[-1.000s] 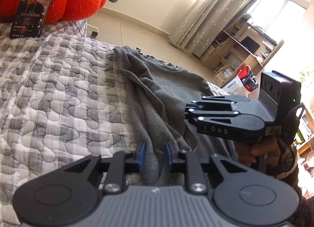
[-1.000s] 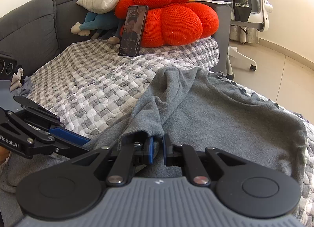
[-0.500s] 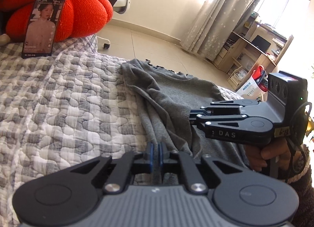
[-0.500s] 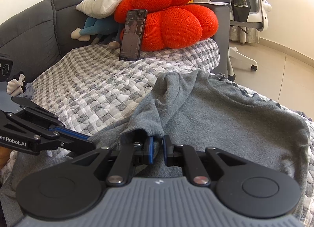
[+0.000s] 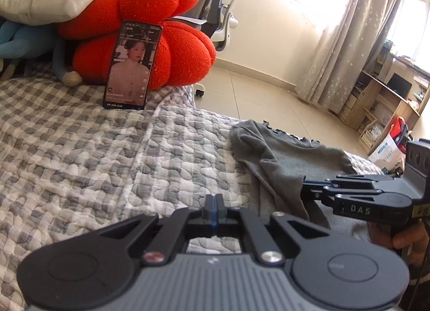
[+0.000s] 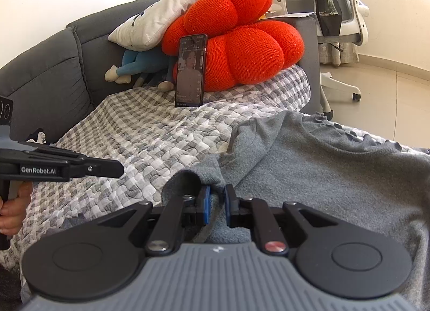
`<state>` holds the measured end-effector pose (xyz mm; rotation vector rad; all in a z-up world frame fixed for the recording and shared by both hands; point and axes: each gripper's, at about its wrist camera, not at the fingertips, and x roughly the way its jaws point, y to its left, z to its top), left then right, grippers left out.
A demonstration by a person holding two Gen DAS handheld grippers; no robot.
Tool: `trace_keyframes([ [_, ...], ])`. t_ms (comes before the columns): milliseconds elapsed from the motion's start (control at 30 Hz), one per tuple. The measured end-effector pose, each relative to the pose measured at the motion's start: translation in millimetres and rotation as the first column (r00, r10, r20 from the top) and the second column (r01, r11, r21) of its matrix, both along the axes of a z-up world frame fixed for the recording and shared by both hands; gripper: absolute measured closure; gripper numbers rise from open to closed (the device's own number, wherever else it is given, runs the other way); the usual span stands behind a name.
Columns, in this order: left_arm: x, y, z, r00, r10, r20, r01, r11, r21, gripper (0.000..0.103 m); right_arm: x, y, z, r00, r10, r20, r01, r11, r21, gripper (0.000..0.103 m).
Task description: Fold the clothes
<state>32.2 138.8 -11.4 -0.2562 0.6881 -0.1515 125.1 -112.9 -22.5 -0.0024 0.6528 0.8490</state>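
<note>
A: We note the left gripper (image 5: 214, 203) with its blue pads pressed together, nothing between them, over the checked quilt (image 5: 80, 155).

B: And the right gripper (image 6: 215, 203)? We see its pads pinching a fold of the grey top (image 6: 336, 176); the cloth bunches up between them.

A: Agreed. In the left view the top (image 5: 282, 160) lies crumpled on the quilt, its frilled edge toward the floor, with the right gripper (image 5: 306, 190) at its near edge.

B: Containers: one white bag (image 5: 389, 147) with red on it by the wooden shelves (image 5: 381, 101). Contents cannot be made out.

A: Writing: "DAS" on the right gripper's body in the left view; "GenRobot.AI" on the left gripper (image 6: 118, 170) in the right view. The print on the bag is too small to read.

B: A phone (image 6: 190, 69), screen lit with a woman's portrait, leans upright against the red cushion (image 6: 242, 37). A white pillow (image 6: 161, 18) with partly legible lettering rests on the cushion.
</note>
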Motion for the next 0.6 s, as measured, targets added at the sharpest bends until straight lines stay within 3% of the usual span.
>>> trace_keyframes([
  [167,7.0,-4.2,-8.8,0.996,-0.078,-0.037,0.073,0.99,-0.119,0.1,0.5,-2.4,1.2,1.0,0.0,-0.012,0.0,1.0,0.023,0.09],
  [300,11.1,-18.9,-13.1,0.986,-0.157,-0.056,0.144,0.972,-0.183,0.08,0.7,-2.0,0.9,1.0,0.0,-0.015,0.0,1.0,0.021,0.09],
  [467,6.1,-33.9,-7.9,0.971,-0.238,-0.034,0.227,0.954,-0.196,0.066,1.3,-0.9,-0.3,1.0,-0.001,-0.022,0.002,1.0,0.017,0.09],
  [567,5.2,-40.4,-10.0,0.964,-0.261,-0.058,0.248,0.954,-0.168,0.072,1.1,-0.8,-0.6,1.0,0.001,-0.023,-0.001,1.0,0.016,0.09],
  [600,5.1,-41.9,-11.1,0.962,-0.263,-0.069,0.25,0.956,-0.155,0.089,1.0,-0.7,-0.6,1.0,0.002,-0.022,-0.002,1.0,0.016,0.09],
])
